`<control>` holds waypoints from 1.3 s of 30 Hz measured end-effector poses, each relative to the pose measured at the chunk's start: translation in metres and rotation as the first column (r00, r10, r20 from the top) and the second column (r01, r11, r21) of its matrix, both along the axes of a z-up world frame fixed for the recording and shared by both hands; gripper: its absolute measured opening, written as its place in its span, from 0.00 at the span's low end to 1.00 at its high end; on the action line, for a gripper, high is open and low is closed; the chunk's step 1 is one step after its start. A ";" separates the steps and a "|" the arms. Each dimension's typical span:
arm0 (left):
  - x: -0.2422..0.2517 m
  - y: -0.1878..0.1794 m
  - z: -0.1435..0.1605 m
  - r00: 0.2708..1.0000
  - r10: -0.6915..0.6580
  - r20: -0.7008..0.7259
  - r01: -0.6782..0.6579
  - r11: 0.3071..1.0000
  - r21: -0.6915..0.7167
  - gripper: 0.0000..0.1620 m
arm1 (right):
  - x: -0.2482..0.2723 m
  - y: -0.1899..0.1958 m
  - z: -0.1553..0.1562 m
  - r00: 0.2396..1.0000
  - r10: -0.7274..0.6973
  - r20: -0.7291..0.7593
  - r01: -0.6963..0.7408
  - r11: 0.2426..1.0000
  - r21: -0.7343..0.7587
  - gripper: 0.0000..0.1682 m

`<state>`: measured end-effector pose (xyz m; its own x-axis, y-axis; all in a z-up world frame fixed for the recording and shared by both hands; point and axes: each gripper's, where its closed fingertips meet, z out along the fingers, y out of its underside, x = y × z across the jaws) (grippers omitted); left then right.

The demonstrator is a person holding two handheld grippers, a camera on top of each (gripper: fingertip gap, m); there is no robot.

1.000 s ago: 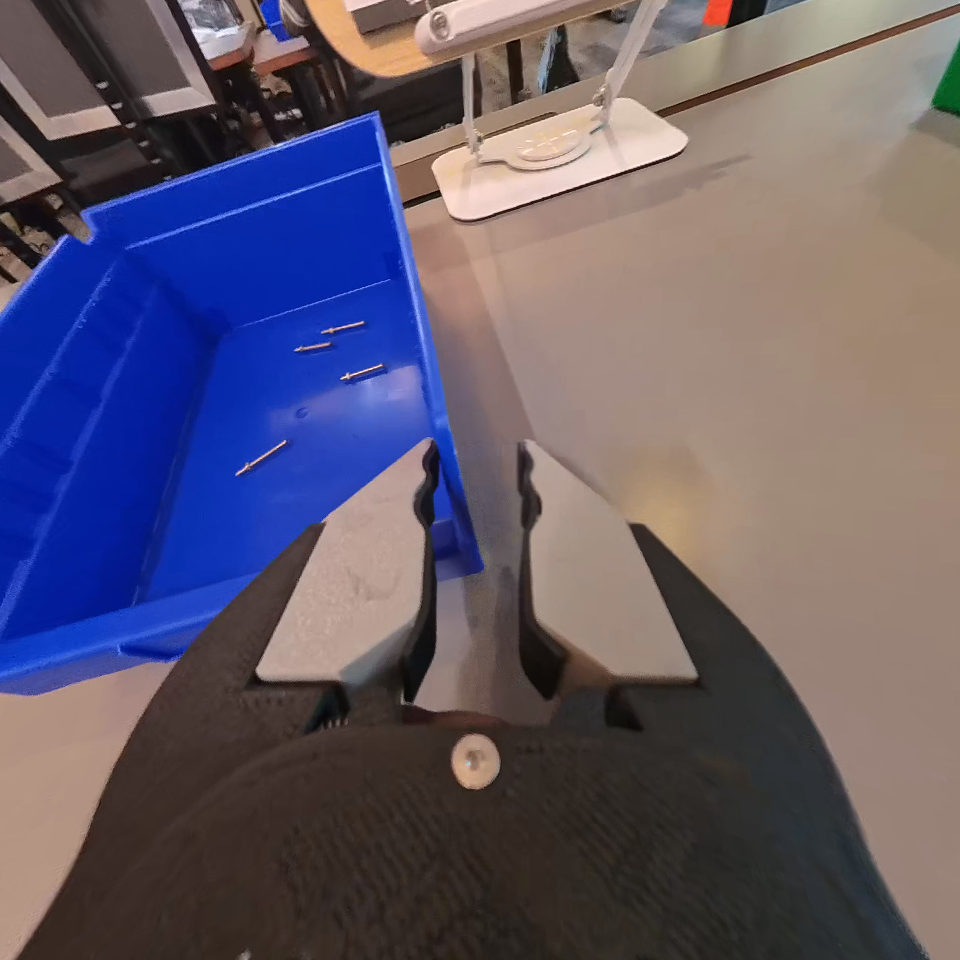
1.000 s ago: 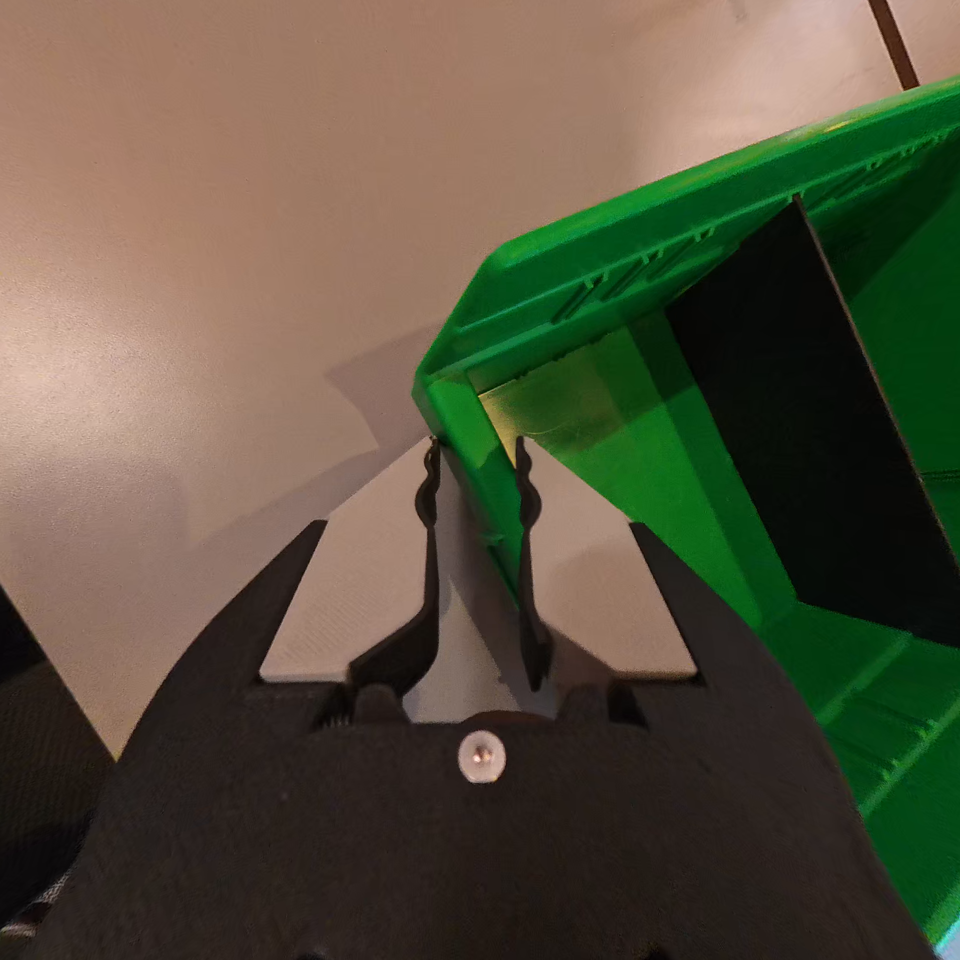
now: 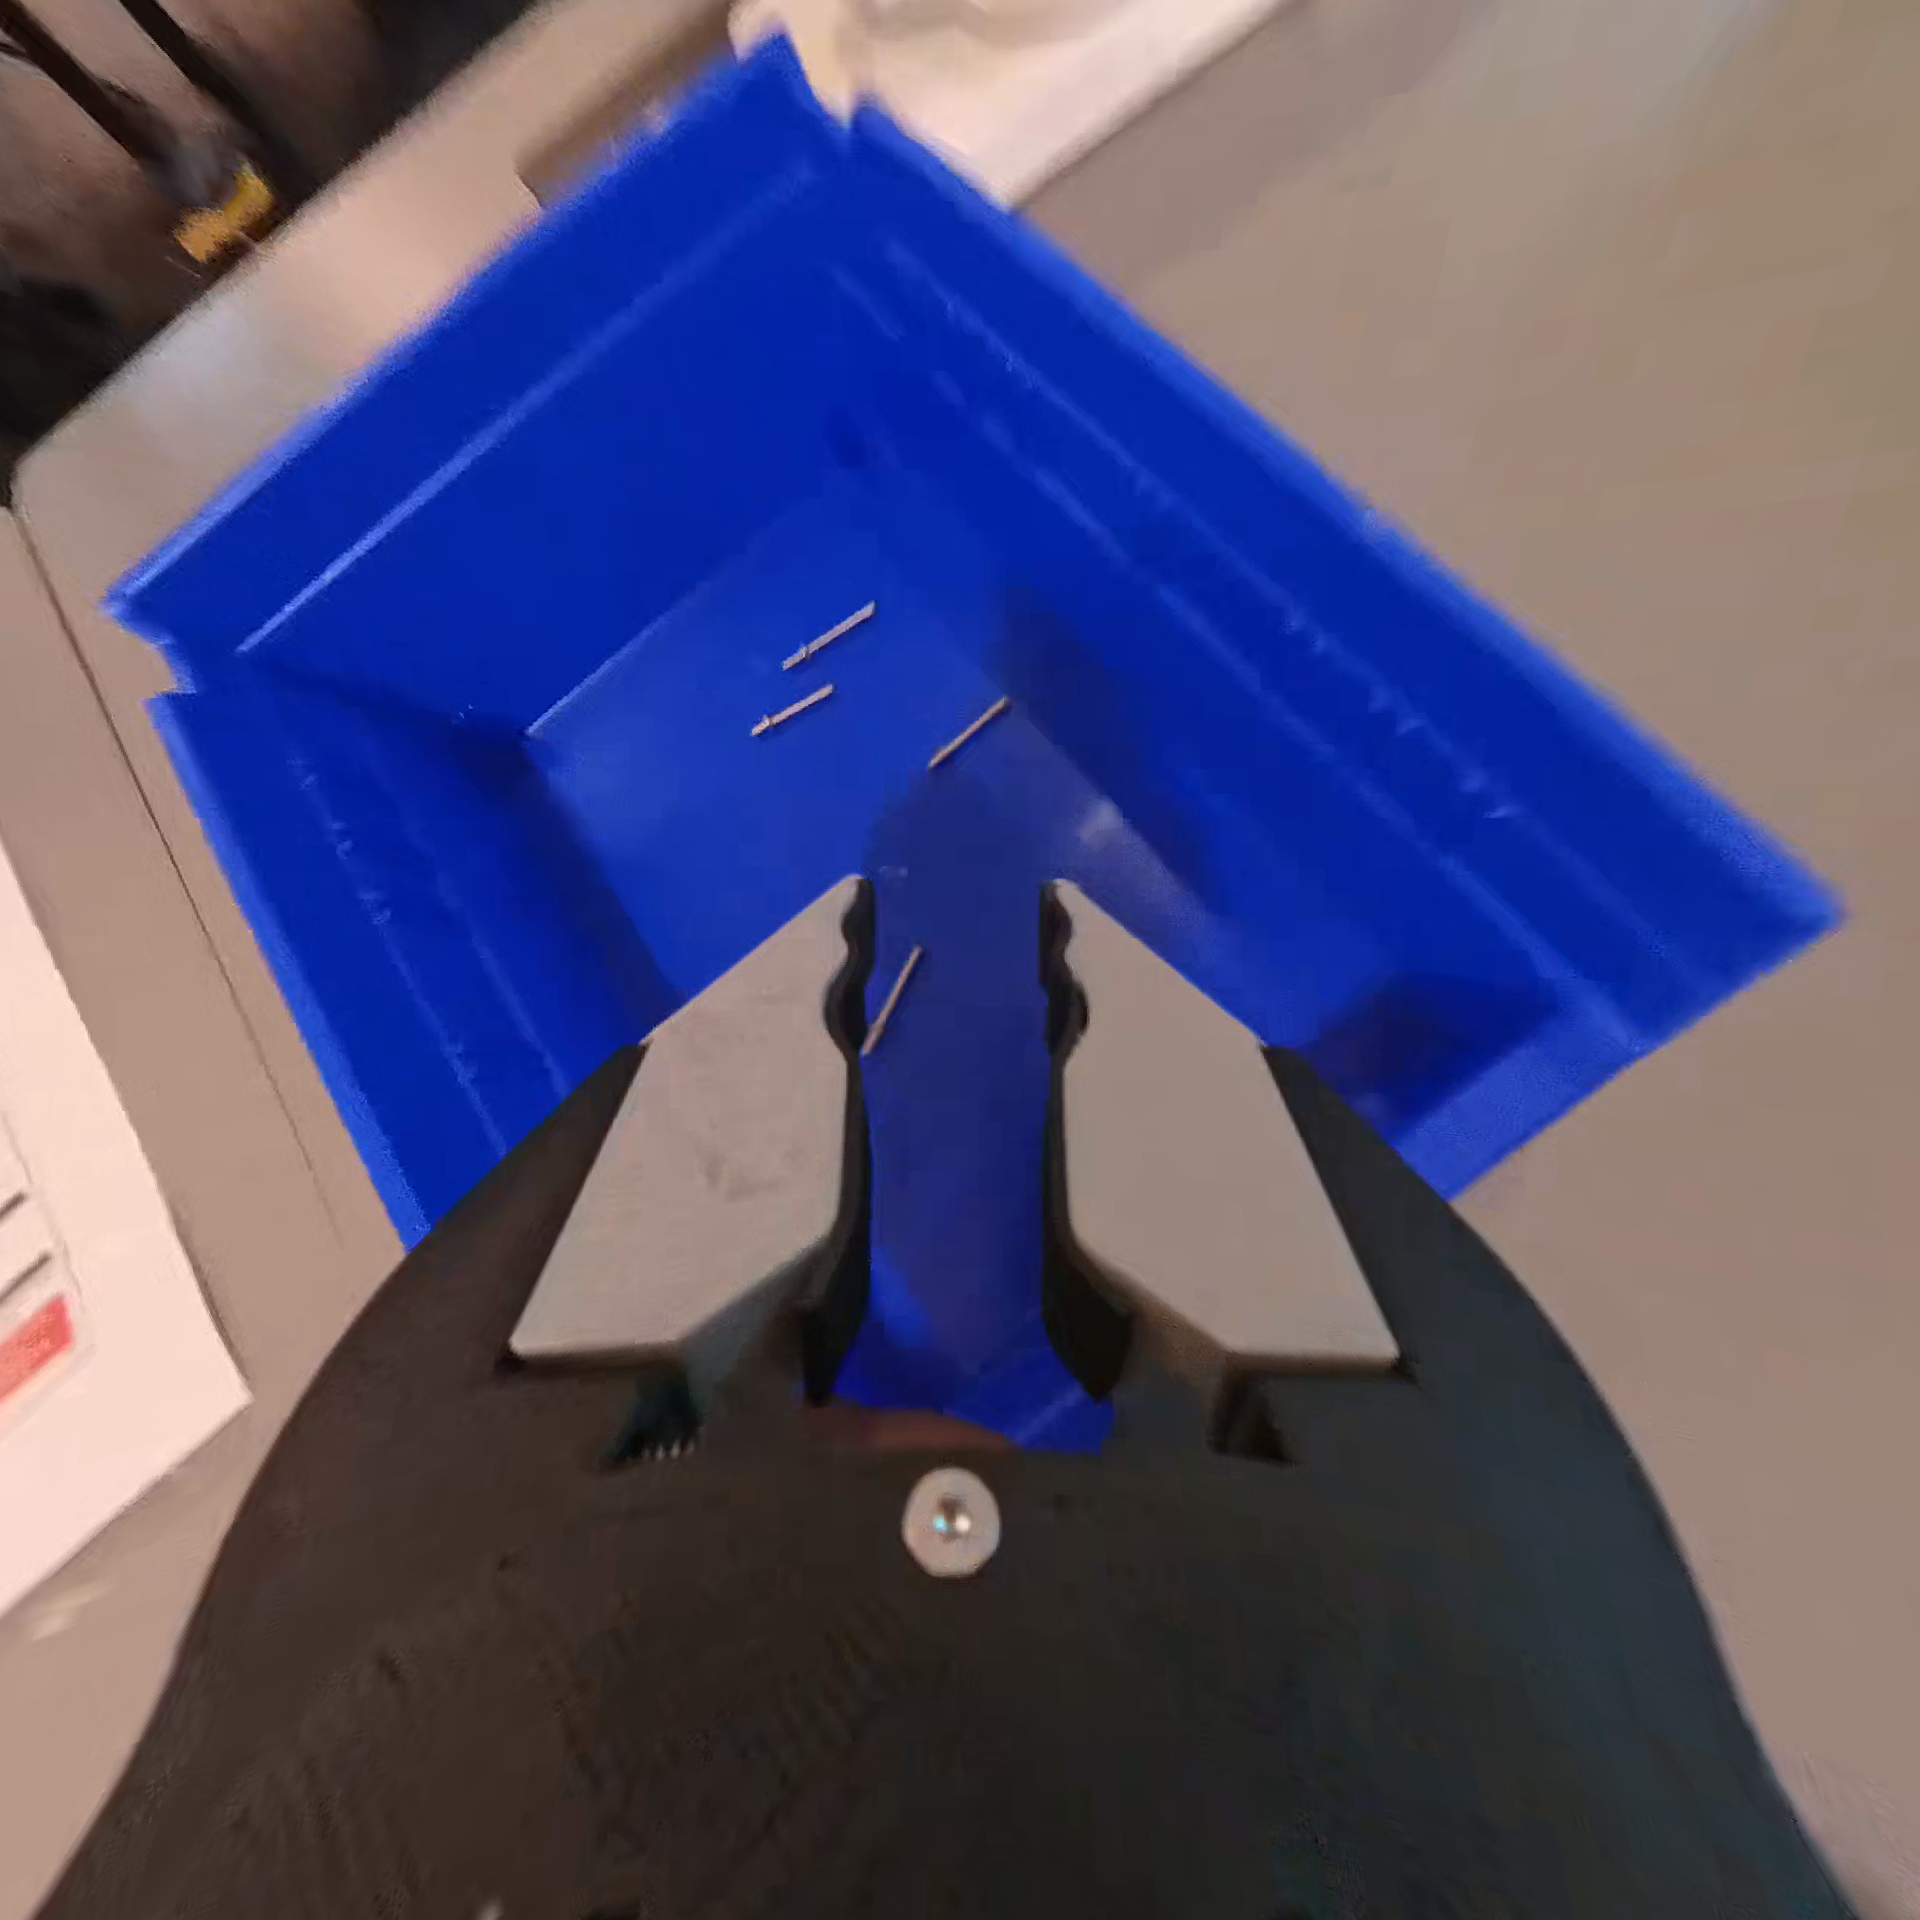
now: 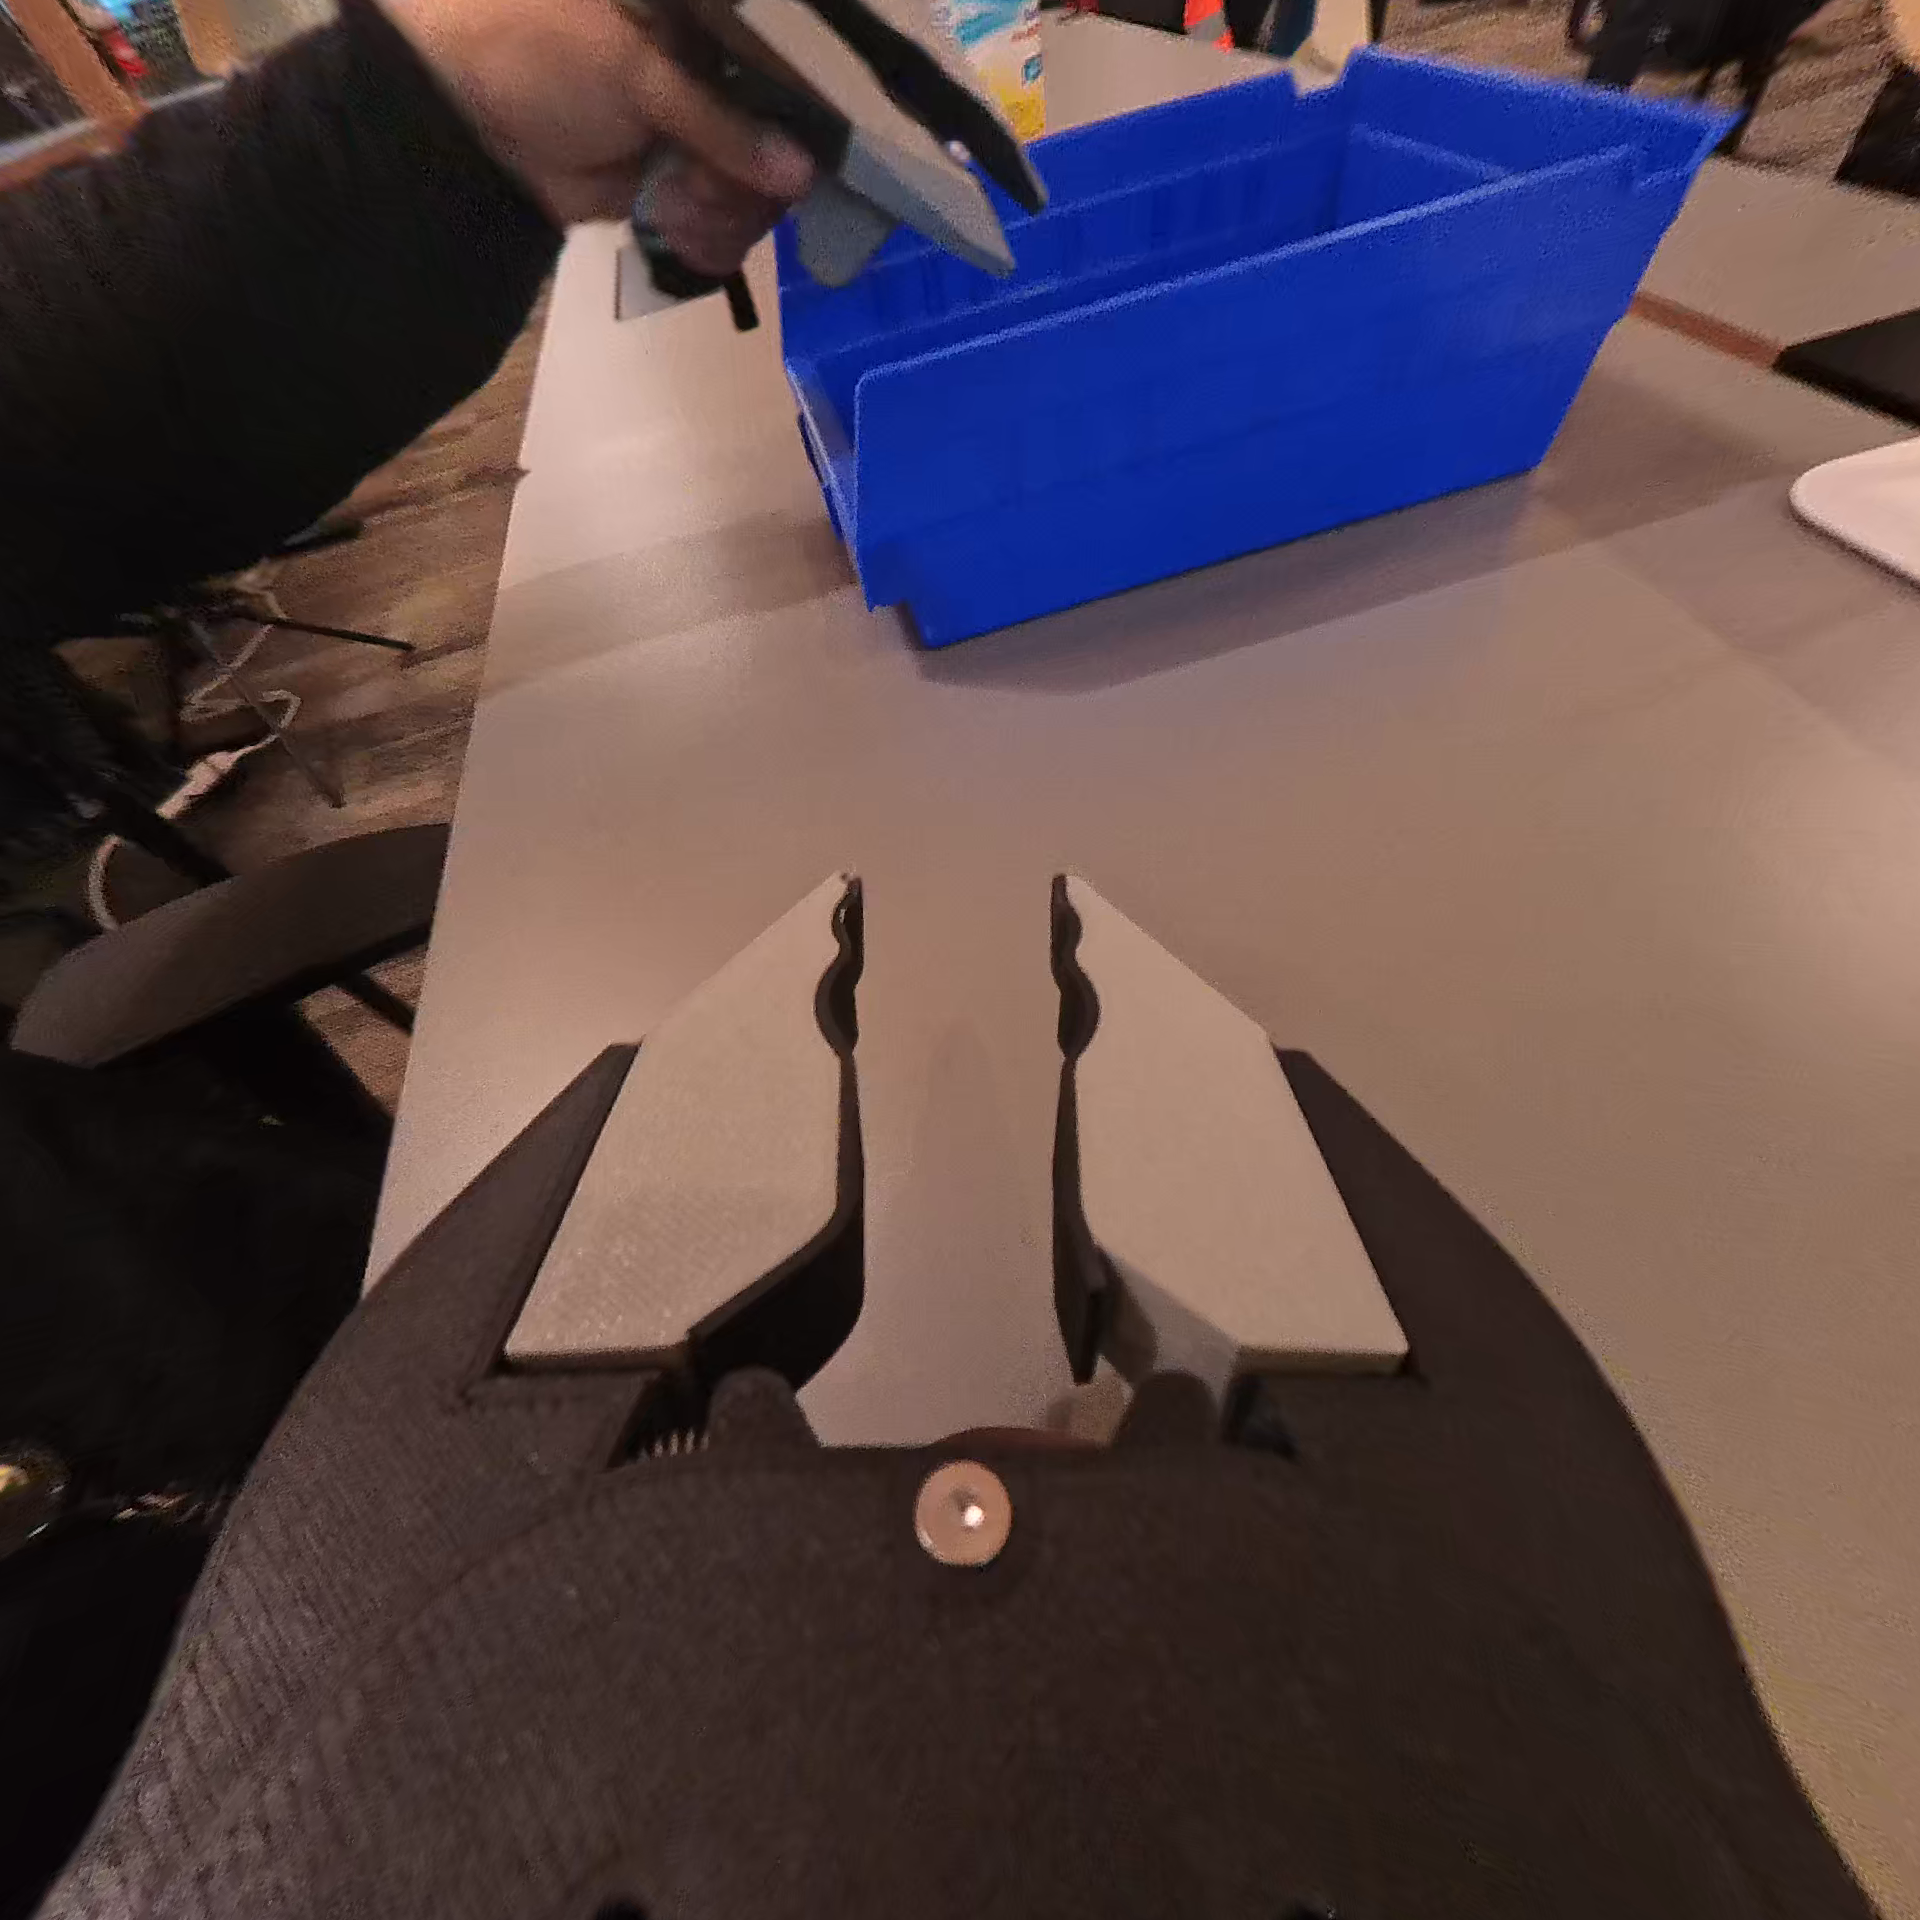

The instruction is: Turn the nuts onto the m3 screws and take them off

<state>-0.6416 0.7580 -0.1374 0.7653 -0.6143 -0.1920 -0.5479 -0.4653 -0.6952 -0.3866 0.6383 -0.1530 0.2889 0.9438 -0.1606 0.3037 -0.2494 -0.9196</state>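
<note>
a workshop or lab: a blue plastic parts bin [image 4: 1195, 447] stands on a long grey surface [image 4: 1351, 883]. cables and stand legs [image 4: 239, 686] clutter the floor at nine o'clock in the right wrist view.

A deep blue plastic bin [image 4: 1226, 416] stands on the smooth grey tabletop [image 4: 1351, 852], well ahead of the right jaws. A white flat base [image 4: 1870, 509] lies far right.
</note>
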 end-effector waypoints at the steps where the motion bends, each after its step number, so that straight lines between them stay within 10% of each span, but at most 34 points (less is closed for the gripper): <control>1: -0.004 0.008 -0.010 0.998 -0.029 -0.060 0.026 0.999 -0.047 0.17 | 0.000 -0.003 -0.002 1.000 0.015 0.004 -0.015 1.000 -0.008 0.21; 14: -0.039 0.026 -0.090 0.760 -0.411 -0.503 0.166 0.872 -0.461 0.01 | 0.012 -0.007 -0.003 0.999 0.037 -0.016 -0.037 0.999 -0.015 0.20; 39: -0.015 0.023 -0.026 0.931 -0.231 -0.284 0.163 0.956 -0.244 0.00 | 0.011 -0.006 -0.010 1.000 0.027 -0.002 -0.027 0.999 -0.033 0.19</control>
